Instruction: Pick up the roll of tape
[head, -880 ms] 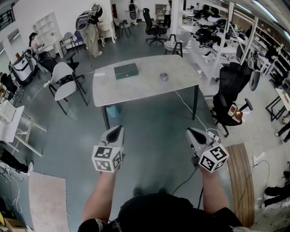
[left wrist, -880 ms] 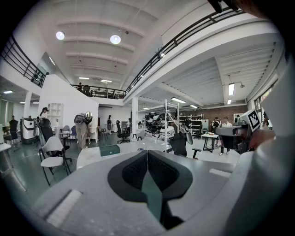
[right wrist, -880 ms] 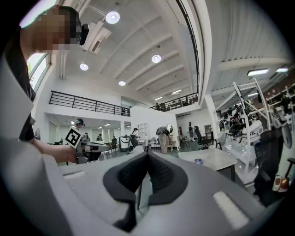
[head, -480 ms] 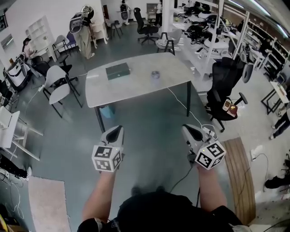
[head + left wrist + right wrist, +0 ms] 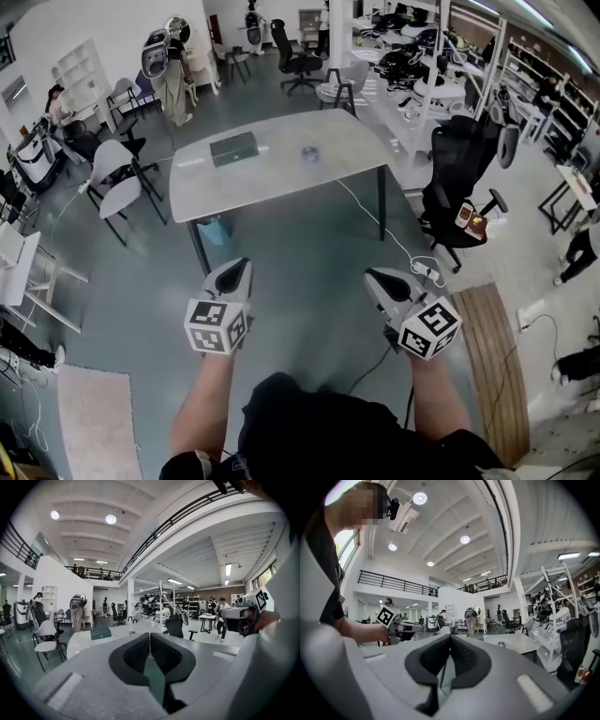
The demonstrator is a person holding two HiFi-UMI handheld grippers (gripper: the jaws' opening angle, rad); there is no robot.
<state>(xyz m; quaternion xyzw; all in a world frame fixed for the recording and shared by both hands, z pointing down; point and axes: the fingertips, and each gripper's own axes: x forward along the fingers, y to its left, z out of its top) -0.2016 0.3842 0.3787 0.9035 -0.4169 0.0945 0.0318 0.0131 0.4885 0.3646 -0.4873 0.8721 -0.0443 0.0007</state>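
The roll of tape (image 5: 309, 156) is a small pale ring on the grey table (image 5: 272, 183), far ahead of both grippers. It also shows as a tiny ring (image 5: 132, 633) in the left gripper view and as a small roll of tape (image 5: 501, 644) in the right gripper view. My left gripper (image 5: 241, 267) hangs over the floor well short of the table, jaws shut and empty. My right gripper (image 5: 371, 277) is level with it to the right, jaws also shut with nothing between them. Both point toward the table.
A dark green box (image 5: 233, 148) lies on the table left of the tape. A cable (image 5: 375, 220) runs from the table down to the floor. White chairs (image 5: 117, 173) stand left of the table, a black office chair (image 5: 459, 178) to its right. People stand far back.
In the head view the table with the tape has drifted left and slightly up. Both grippers sit a little lower in the frame, jaws still shut.
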